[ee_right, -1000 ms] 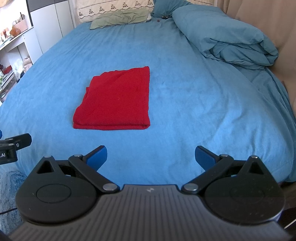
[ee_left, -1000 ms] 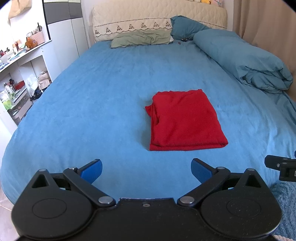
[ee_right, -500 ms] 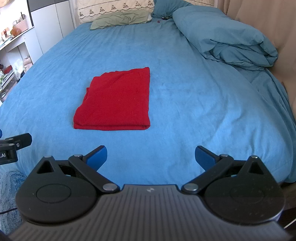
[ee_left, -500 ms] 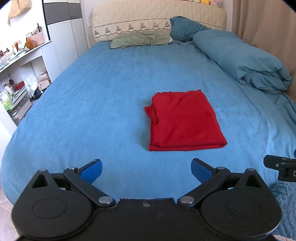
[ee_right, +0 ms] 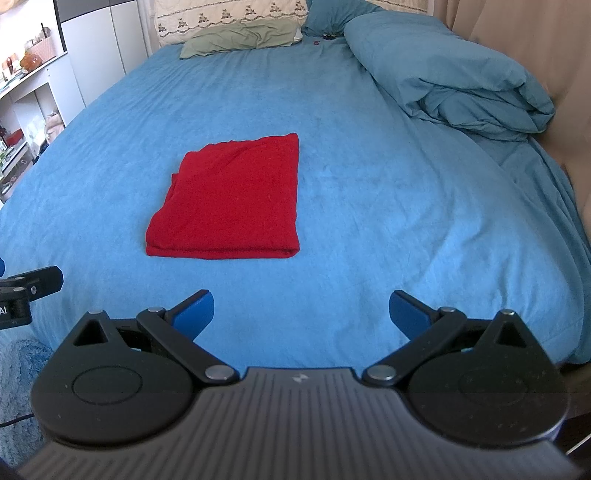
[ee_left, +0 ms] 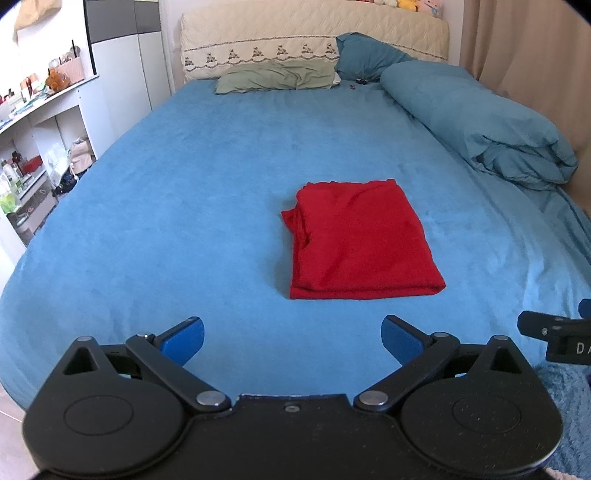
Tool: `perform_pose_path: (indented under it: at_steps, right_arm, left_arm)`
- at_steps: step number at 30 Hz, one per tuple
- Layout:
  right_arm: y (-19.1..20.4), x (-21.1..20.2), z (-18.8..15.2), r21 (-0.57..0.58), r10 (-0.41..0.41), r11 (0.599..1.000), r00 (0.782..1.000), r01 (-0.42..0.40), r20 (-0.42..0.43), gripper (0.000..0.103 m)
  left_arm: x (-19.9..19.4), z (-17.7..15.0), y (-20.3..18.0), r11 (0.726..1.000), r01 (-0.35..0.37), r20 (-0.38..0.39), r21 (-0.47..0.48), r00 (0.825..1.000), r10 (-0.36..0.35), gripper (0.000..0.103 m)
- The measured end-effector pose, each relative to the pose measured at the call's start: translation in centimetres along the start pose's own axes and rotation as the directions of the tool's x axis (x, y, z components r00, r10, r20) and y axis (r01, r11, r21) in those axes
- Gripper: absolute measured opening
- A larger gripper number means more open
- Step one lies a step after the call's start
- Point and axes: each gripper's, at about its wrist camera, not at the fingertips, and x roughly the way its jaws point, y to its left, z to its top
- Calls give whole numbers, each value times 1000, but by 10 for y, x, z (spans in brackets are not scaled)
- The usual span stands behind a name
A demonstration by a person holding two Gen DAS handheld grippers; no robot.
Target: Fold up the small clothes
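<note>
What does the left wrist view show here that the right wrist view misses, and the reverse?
Only the left wrist view shows the plush toys on top of the headboard and the open left gripper.

Only the right wrist view shows the open right gripper.

Both show the folded red garment lying on the blue bedspread, the green pillow, the bunched teal duvet and the white shelves. Neither gripper touches the garment.

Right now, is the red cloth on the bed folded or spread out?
Folded. The red knit cloth lies as a compact rectangle on the blue bedsheet, with stacked layers showing along its near edge.
</note>
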Motion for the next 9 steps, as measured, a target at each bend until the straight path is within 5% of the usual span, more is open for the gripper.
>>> perform_pose_path:
  at_steps: [9]
  right_arm:
    - [4, -1, -2, 4, -5, 1000, 1000, 5, 1, 103]
  left_arm:
    - [-3, -2, 0, 1000, -16, 36, 6, 999, 15, 103]
